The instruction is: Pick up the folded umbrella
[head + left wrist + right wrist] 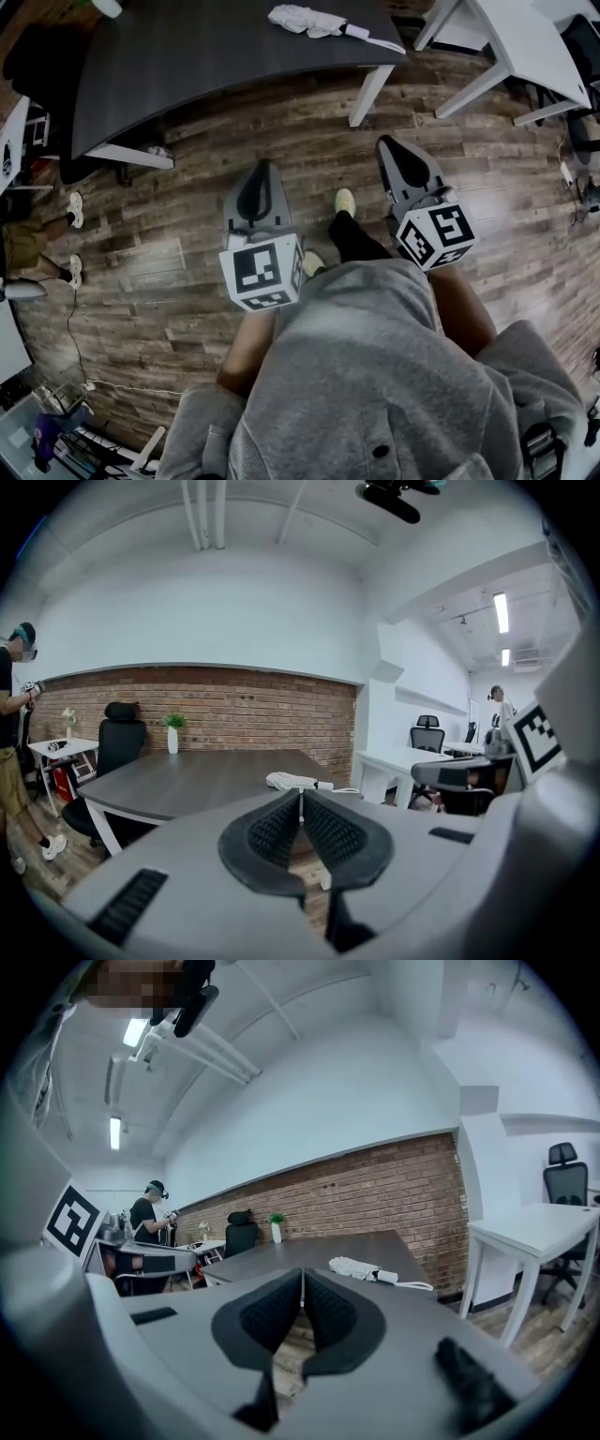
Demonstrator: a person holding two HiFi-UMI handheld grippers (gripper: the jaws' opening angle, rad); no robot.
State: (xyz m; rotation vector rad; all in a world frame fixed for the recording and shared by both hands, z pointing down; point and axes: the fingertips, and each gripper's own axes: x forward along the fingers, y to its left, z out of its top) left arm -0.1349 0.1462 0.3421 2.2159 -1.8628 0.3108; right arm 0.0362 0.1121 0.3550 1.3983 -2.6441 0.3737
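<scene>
A: Claws?
B: Both shut, pads together, nothing betw. them. Left claw (301,797) and right claw (302,1274) are out in front of the person (375,375), over the wood floor (187,272). One shoe (345,201) shows betw. them in the head view.
A: Umbrella?
B: Folded umbrella (309,21), white, lies flat on the dark counter (216,66) near its right corner, well apart from both claws. Thin strap (419,1285) trails from the handle end toward the counter's edge.
A: Containers?
B: One. White vase (172,740), upright at the counter's far end by the brick wall (234,705), w/ a green plant (172,721) in it.
A: Hard to see?
B: In the left gripper view the umbrella shows just over the claw's tips, small, detail unclear. Head view crops the counter's far side. Black chair (120,742) is partly hidden behind the counter. A second person (14,733) is cut off at the frame's left edge.
</scene>
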